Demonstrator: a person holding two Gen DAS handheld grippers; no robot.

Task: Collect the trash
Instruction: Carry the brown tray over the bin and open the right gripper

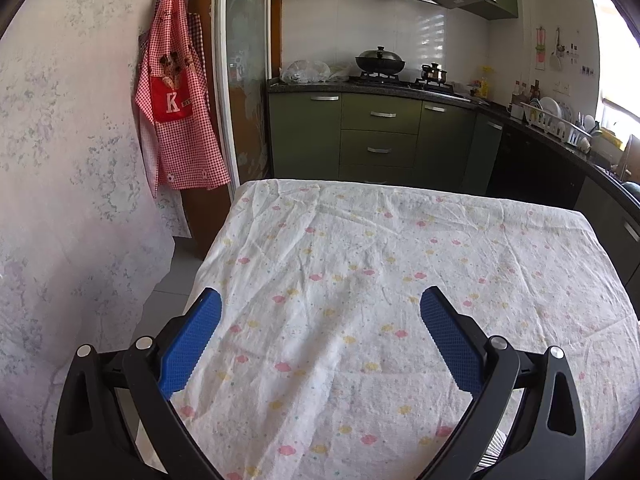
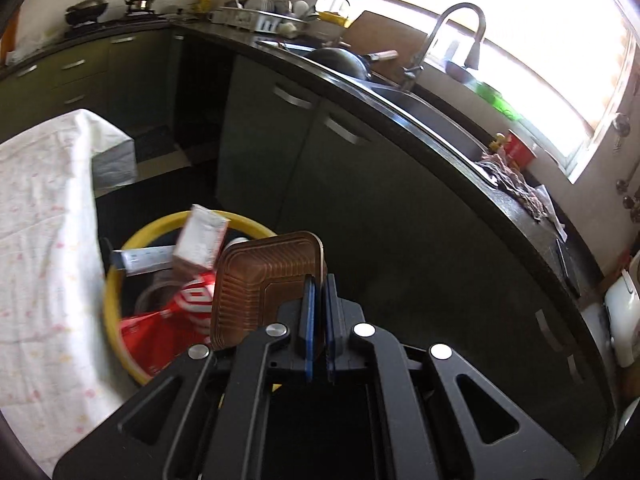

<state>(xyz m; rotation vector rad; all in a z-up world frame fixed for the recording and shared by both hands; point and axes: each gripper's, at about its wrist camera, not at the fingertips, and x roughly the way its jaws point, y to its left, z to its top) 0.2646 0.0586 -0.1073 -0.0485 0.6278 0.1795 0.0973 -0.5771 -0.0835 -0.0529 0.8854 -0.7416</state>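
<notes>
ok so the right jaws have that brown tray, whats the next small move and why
Probably open the right gripper to drop the brown ribbed tray. Its jaws pinch the tray's rim, and the tray hangs over the yellow bin, which already holds a small carton and a red bag.

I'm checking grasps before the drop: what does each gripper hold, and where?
The right gripper pinches the brown ribbed tray by its rim, above the yellow bin. The left gripper stands open and holds nothing.
</notes>
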